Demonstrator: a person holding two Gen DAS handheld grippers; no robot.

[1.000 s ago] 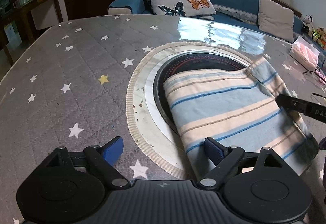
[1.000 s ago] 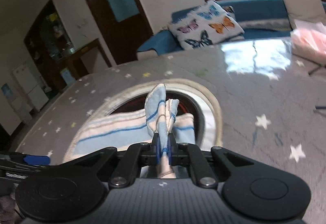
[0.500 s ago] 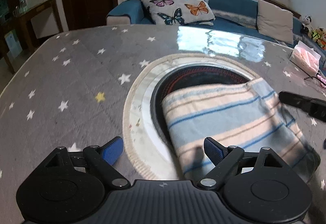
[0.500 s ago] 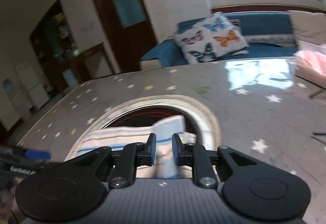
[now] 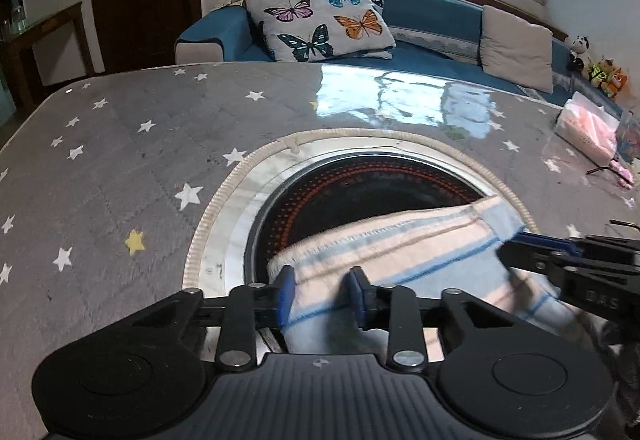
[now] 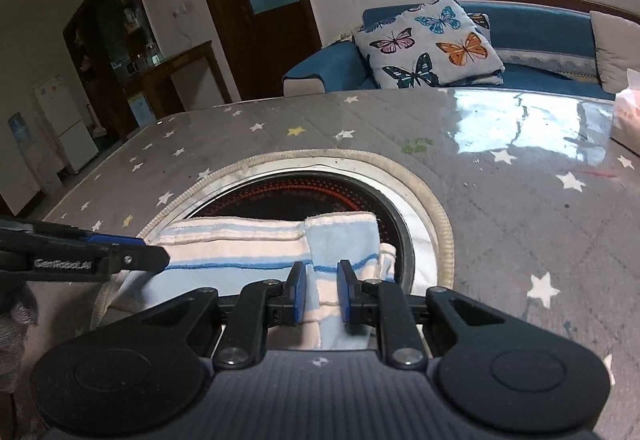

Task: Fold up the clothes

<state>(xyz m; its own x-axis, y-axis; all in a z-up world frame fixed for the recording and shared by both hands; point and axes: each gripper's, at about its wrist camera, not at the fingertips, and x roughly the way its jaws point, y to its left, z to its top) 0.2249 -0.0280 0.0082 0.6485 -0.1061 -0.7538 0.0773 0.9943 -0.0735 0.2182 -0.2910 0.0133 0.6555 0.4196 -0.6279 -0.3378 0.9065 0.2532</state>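
Note:
A folded cloth with blue, white and cream stripes (image 5: pixel 404 252) lies over the near part of a round black cooktop (image 5: pixel 360 184) set in the table; it also shows in the right wrist view (image 6: pixel 248 248). My left gripper (image 5: pixel 320 294) is partly open, its blue pads either side of the cloth's near left edge, not clamped. My right gripper (image 6: pixel 321 290) is open with a narrow gap over the folded-over right end of the cloth. Each gripper shows from the side in the other's view.
The table wears a grey star-print cover (image 5: pixel 120 168) with a beige rim (image 5: pixel 216 200) around the cooktop. A pink tissue pack (image 5: pixel 588 128) lies at the far right. A blue sofa with a butterfly cushion (image 5: pixel 320 24) stands behind the table.
My right gripper let go of the cloth end it held up; the end now lies folded over. My left gripper moved right onto the cloth's edge and narrowed its jaws.

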